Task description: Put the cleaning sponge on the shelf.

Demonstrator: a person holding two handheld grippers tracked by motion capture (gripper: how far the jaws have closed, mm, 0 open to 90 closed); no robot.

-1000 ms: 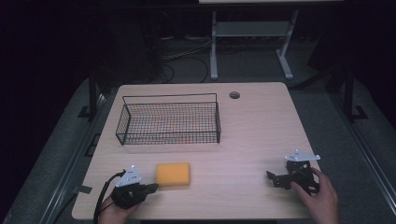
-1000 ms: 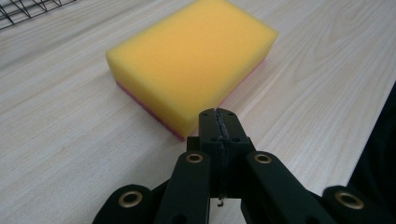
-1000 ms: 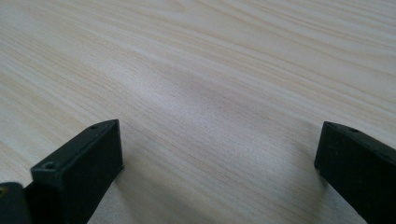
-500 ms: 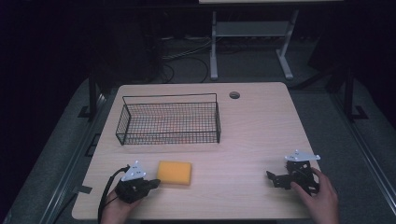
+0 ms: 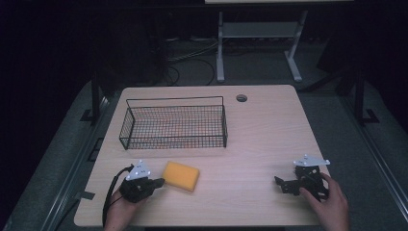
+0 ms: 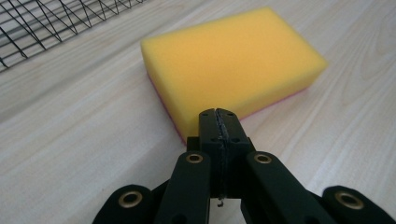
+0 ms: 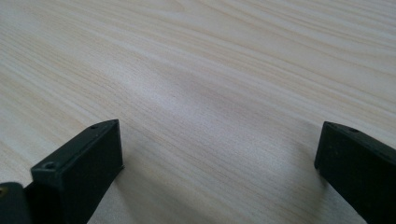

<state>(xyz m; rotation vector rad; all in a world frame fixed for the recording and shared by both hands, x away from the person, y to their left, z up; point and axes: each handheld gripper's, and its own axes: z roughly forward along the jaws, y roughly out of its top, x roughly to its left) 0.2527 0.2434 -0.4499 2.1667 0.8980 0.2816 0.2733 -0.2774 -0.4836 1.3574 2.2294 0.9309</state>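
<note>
The table [image 5: 269, 125] is a pale wood-grain top with rounded corners and a small round hole [image 5: 241, 98] near its far edge, at about 12 o'clock from the table's middle. Around it the room is dark: grey floor, cables, and the legs of a light metal stand [image 5: 255, 48] behind the table.

A black wire basket [image 5: 174, 123] stands on the far left part of the table, at about 10 o'clock from the middle. The yellow sponge [image 5: 181, 175] lies flat on the wood at about 7 o'clock, apart from the basket and nearer the person.

The left gripper [image 5: 158, 183] sits at the sponge's 9 o'clock, its tip just beside the near corner. The right gripper [image 5: 283, 185] rests well apart at about 4 o'clock on the table, held by a hand [image 5: 329, 204].

The left gripper view shows what the high view cannot: the left gripper's [image 6: 219, 122] jaws are pressed together with nothing between them, right at the sponge's [image 6: 233, 65] corner, though whether they touch it cannot be told. It also shows a thin pink layer under the yellow foam and a corner of the basket [image 6: 51, 21]. The right gripper view shows the right gripper's [image 7: 219, 154] jaws spread wide over bare wood, holding nothing.
</note>
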